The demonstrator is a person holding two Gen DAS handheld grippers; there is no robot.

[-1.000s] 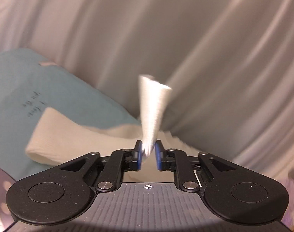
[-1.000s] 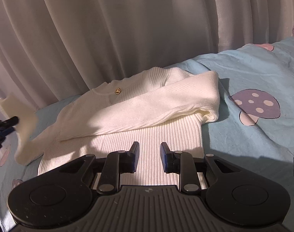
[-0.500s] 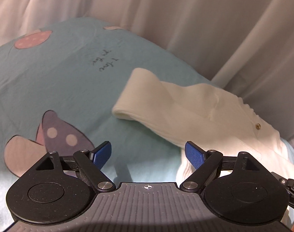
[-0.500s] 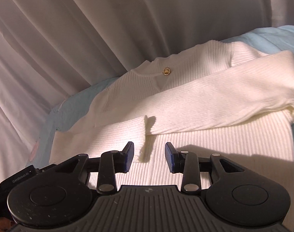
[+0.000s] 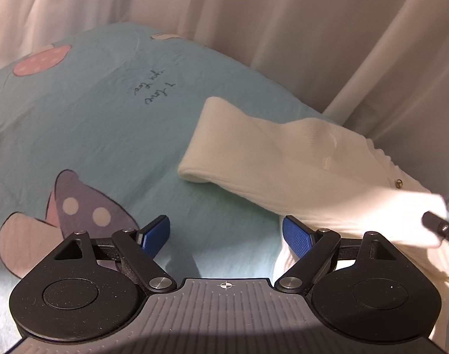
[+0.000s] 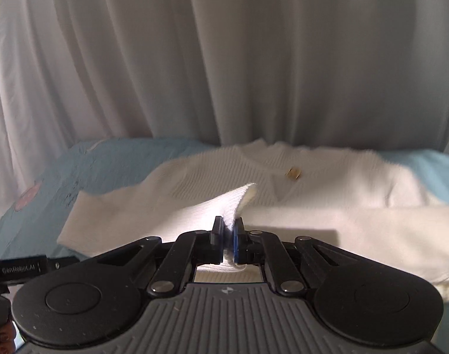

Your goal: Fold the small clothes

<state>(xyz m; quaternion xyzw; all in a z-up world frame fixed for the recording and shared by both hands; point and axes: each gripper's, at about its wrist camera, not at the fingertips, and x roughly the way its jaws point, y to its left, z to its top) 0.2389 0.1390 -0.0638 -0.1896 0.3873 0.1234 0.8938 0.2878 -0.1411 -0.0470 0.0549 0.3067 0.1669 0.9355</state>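
White ribbed knit sweater (image 6: 327, 183) lies on the pale blue sheet (image 5: 91, 124), its cuff pinched in the right gripper (image 6: 228, 237) for folding, while the left gripper (image 5: 226, 236) gapes empty beside it.

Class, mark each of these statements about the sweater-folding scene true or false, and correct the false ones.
1. The right gripper is shut on a fold of the white sweater. True.
2. The left gripper is clamped on a sleeve. False: its jaws are wide open and hold nothing.
3. The sweater lies on a light blue bedsheet. True.
4. The sweater's button is black. False: it is gold.
5. A curtain hangs behind the bed. True.
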